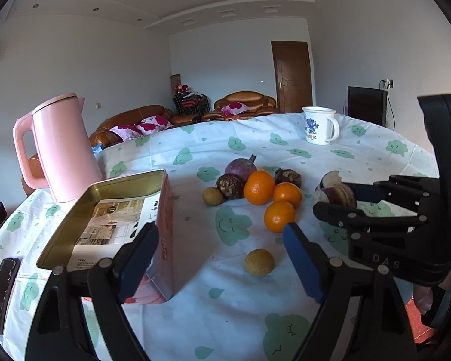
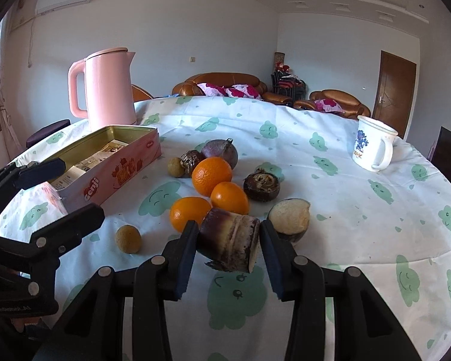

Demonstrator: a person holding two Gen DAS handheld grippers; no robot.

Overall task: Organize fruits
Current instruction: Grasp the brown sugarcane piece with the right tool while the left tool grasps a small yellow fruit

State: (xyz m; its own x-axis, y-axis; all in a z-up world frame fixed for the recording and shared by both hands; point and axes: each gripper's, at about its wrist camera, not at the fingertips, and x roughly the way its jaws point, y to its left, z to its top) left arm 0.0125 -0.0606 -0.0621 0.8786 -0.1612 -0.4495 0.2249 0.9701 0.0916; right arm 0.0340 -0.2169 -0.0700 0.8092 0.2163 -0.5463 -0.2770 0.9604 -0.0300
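Observation:
My right gripper is shut on a purple-brown sugarcane piece, held just above the cloth. Behind it lie three oranges, a cut dark fruit with pale flesh, a dark water chestnut, a purple round fruit and a small tan fruit. My left gripper stands open low over the table, with the small tan fruit lying on the cloth between its fingers. Its left finger is by the near corner of the open pink tin. In the left wrist view the right gripper is at the right.
A pink kettle stands behind the tin. A white mug sits at the far right of the round table with its green-patterned cloth. A dark phone lies at the table's left edge. Sofas and a door are beyond.

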